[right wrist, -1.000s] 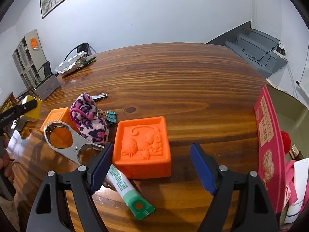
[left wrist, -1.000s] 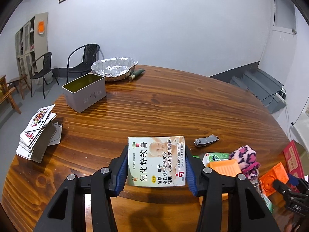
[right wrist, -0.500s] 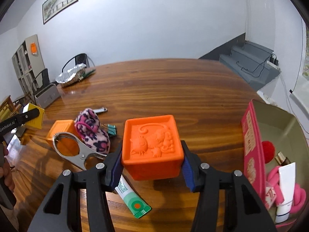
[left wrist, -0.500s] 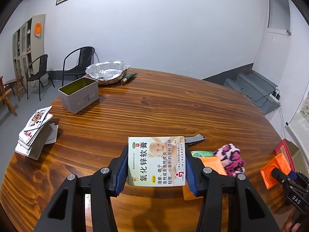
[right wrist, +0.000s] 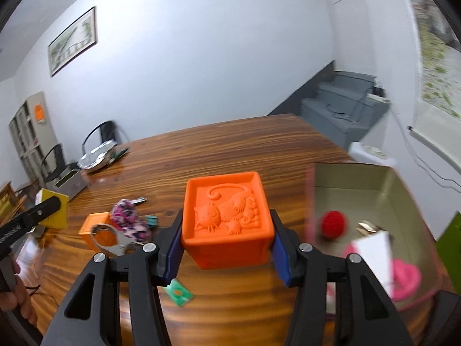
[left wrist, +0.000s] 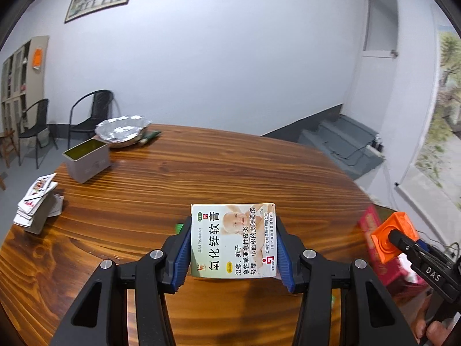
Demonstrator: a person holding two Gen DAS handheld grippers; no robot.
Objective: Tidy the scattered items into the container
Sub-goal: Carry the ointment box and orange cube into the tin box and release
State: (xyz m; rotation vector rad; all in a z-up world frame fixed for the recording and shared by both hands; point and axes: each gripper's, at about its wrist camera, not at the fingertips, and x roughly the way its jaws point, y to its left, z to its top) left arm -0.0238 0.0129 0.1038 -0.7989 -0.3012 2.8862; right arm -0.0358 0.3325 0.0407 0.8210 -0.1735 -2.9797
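My left gripper [left wrist: 232,249] is shut on a white and green ointment box [left wrist: 233,230] and holds it above the wooden table [left wrist: 230,173]. In the right wrist view the same box shows its yellow side [right wrist: 54,213] at the far left. My right gripper [right wrist: 227,249] is shut on an orange block with a cat relief [right wrist: 224,207], lifted off the table just left of the open pink-sided container [right wrist: 360,181]. Inside the container lie a red ball [right wrist: 332,225], a white tube [right wrist: 374,248] and a pink item [right wrist: 406,276]. The left wrist view shows the orange block [left wrist: 389,239] at the right.
On the table to the left lie a leopard-print pouch [right wrist: 128,222], a second orange block [right wrist: 93,223], a metal clamp [right wrist: 111,238], a nail clipper [right wrist: 139,201] and a green tube [right wrist: 178,292]. Farther off are a card deck [left wrist: 36,201], a grey tin [left wrist: 86,158] and a foil tray [left wrist: 122,128].
My right gripper closed on the orange block, lifted it and carried it right, toward the container. My left gripper, still holding the ointment box, rose and swung right.
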